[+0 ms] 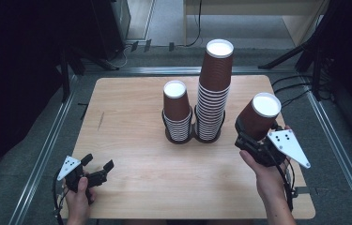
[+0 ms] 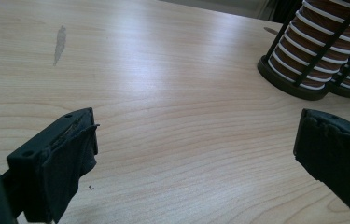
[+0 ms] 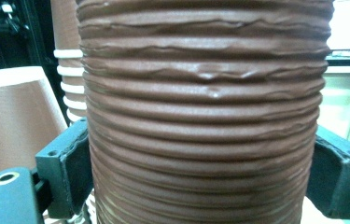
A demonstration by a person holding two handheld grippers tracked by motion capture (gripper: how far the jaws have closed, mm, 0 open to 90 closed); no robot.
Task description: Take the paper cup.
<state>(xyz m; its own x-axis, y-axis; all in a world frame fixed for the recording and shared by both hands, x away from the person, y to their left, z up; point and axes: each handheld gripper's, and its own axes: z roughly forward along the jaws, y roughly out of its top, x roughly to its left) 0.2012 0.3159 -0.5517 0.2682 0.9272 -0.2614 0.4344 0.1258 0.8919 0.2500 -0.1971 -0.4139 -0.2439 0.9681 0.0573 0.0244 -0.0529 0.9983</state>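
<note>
The right gripper [image 1: 253, 137] clamps a ribbed brown cup [image 1: 259, 115], tilted, beside the tall stack [image 1: 214, 89], while the left gripper [image 1: 97, 169] rests open; excess squeeze may crush its wall, and a swing could topple that stack.

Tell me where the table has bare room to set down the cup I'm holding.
The wooden table is bare on the whole left half, between the short cup stack and the left gripper, and along the near edge between both hands. It is crowded mid-back, where the tall cup stack stands against the short one, beside the right gripper holding the cup.
</note>
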